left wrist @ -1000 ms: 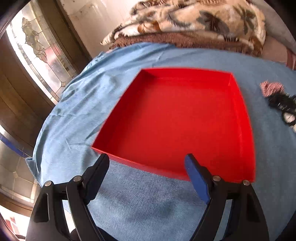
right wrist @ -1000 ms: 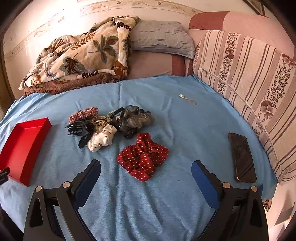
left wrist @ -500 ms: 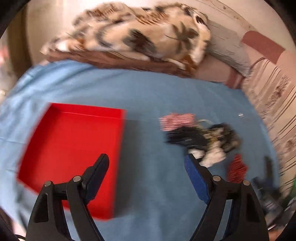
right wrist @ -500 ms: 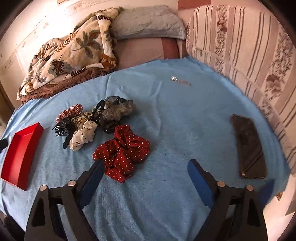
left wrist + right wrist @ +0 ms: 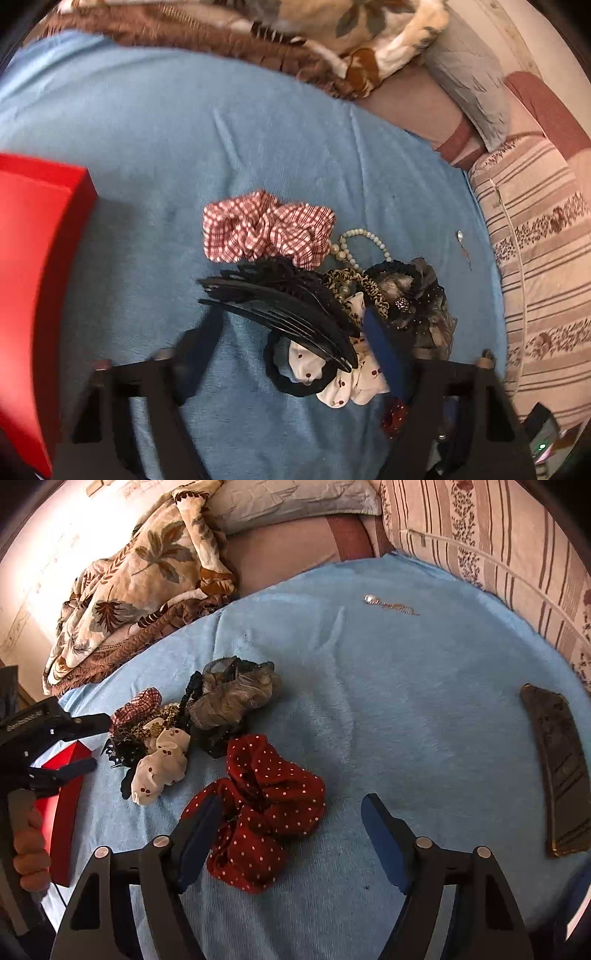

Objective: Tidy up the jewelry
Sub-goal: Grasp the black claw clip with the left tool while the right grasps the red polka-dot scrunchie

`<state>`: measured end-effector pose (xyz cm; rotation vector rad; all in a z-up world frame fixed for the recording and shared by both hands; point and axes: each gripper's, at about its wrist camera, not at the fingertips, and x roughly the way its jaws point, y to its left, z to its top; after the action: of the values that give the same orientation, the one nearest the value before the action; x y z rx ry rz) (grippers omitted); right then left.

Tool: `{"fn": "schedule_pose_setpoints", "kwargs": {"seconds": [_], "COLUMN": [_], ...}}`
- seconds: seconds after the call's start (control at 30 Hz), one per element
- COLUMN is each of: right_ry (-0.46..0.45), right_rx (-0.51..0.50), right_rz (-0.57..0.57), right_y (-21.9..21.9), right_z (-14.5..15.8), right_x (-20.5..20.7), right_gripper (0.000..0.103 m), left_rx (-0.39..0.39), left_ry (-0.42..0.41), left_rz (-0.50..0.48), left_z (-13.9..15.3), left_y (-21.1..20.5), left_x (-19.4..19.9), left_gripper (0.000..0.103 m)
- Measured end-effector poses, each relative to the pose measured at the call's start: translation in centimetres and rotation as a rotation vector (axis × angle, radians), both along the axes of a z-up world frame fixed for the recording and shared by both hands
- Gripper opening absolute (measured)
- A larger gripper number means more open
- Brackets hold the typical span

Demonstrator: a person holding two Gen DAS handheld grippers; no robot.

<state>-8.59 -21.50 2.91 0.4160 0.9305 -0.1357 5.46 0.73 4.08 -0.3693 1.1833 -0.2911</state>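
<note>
Both grippers apart | left gripper [image 5: 295, 332] half-hides hair claw [image 5: 288, 310] | right gripper [image 5: 291, 819] empty

A matt, napped blue towelling cloth [image 5: 388, 709] is covering the bed. The red tray [image 5: 33, 258] is looking smooth and slightly glossy, like card or plastic. A black plastic claw clip [image 5: 291, 314] is gleaming beside a woven gingham scrunchie [image 5: 266, 229] and pearly glossy beads [image 5: 364, 240]. The red polka-dot scrunchie [image 5: 266, 808] is showing soft matt cloth; the phone [image 5: 557, 768] is looking hard and shiny.
</note>
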Motion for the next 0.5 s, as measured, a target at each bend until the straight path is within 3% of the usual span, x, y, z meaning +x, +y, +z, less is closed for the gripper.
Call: {"fn": "schedule_pose_setpoints", "kwargs": {"seconds": [0.03,0.07,0.1,0.17,0.23,0.3,0.5], "right_ry": [0.004,0.006,0.011,0.025,0.02,0.002,-0.043], "right_rx": [0.007,0.013,0.022,0.049,0.072,0.068,0.061], "right_rz": [0.001,0.002,0.006,0.014,0.017,0.021,0.041], "right_y": [0.0,0.0,0.0,0.0,0.0,0.2,0.9], "right_z": [-0.2,-0.4,-0.6,-0.9,-0.8,-0.2,2.3], "right_x": [0.2,0.3,0.5,0.7,0.5,0.0,-1.8], "right_gripper": [0.074,0.066,0.058,0.028,0.017,0.013,0.009], "left_rx": [-0.026,-0.073,-0.098,-0.085,-0.064,-0.063,-0.059], "left_ry": [0.018,0.029,0.03,0.011,-0.011,-0.028,-0.129], "left_rz": [-0.005,-0.01,-0.014,-0.024,-0.04,-0.06,-0.095], "left_z": [-0.4,-0.6,-0.6,0.1,0.8,1.7,5.6], "left_y": [0.0,0.1,0.2,-0.1,-0.3,-0.2,1.0], "left_x": [0.1,0.1,0.2,-0.4,-1.0,-2.0,-5.4], "left_gripper": [0.043,0.036,0.023,0.016,0.008,0.0,0.0]}}
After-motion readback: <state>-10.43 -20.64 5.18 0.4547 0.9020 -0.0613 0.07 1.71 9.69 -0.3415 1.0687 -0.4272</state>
